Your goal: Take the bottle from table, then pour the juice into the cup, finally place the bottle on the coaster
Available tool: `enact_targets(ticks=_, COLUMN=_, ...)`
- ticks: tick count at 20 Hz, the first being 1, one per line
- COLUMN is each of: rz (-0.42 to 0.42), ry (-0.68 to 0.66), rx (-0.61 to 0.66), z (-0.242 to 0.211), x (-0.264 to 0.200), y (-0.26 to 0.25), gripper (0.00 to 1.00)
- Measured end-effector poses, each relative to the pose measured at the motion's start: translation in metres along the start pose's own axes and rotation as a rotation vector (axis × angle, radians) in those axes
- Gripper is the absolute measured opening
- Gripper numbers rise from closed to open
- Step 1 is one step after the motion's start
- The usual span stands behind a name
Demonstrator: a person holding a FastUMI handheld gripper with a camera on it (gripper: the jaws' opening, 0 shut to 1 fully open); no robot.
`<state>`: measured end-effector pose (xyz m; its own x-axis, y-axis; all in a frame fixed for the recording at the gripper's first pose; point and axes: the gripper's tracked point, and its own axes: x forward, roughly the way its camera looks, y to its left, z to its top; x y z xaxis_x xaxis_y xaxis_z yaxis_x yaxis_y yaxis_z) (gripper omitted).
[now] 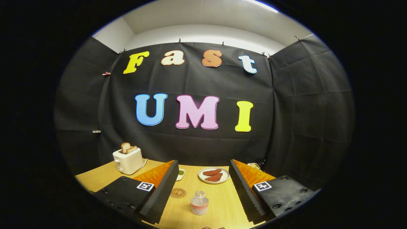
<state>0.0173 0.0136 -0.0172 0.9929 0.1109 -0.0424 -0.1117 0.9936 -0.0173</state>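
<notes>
Starting from the left, a white toaster with bread slices is seen on the wooden table; a round brown coaster lies bare. The gripper is held wide open, nothing grasped. Between its fingers stands the small clear bottle, untouched: every step is judged outstanding. A cup cannot be made out; a green-filled dish is half hidden.

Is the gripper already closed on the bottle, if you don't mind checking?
No, the gripper is open, its fingers standing apart on either side of the small bottle, which stands untouched on the wooden table.
</notes>
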Motion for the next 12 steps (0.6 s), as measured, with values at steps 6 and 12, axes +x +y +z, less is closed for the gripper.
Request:
enact_targets(ticks=6, rz=0.014, ry=0.016, rx=0.004, z=-0.012, x=0.002, y=-0.004, gripper=0.97)
enact_targets(ticks=12, rz=0.048, ry=0.032, rx=0.006, z=-0.032, x=0.006, y=-0.002, gripper=0.97)
